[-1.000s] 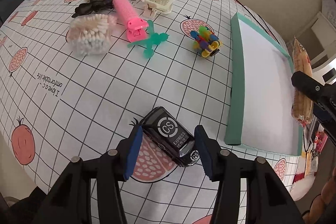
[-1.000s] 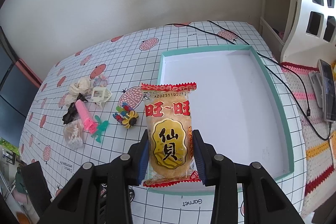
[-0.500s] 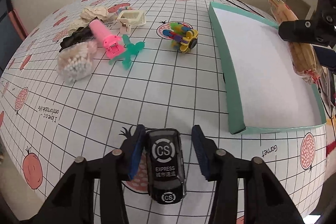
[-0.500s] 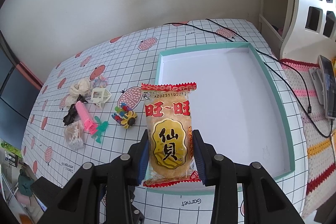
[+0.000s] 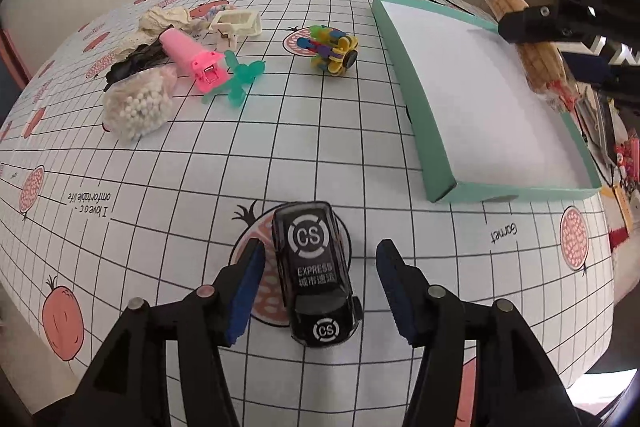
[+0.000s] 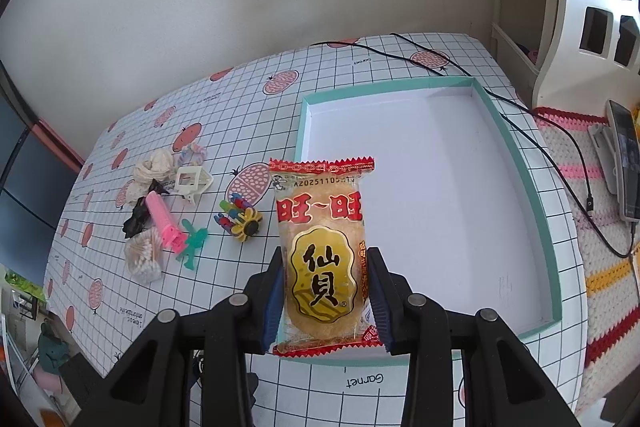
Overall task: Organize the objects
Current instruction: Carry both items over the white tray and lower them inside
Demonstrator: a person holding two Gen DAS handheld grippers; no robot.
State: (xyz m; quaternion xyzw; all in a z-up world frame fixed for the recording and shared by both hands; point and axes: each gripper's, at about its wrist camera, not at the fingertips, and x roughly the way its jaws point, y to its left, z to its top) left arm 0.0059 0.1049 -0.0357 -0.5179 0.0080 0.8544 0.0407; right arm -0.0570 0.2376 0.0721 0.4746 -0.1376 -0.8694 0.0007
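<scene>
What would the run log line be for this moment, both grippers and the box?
left gripper: open, straddling toy car on table | right gripper: shut on snack packet, above box edge | box: empty

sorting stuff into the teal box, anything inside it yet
Nothing shows inside the teal box: its white floor is bare wherever visible. The rice cracker packet, clamped in the right gripper, hides the near left corner in the right wrist view, but the left wrist view shows it bare.

Car [image 5: 316,273]: glossy black plastic, printed white logos. Snack pack [image 6: 324,255]: shiny crinkled film, serrated ends. Tray [image 6: 540,211]: matt card, teal walls, white inside. Tablecloth [image 5: 200,179]: smooth printed grid, slight sheen. Gripper pads [image 5: 244,291]: matt blue, ribbed. Swab bag [image 5: 138,105]: clear thin film.
</scene>
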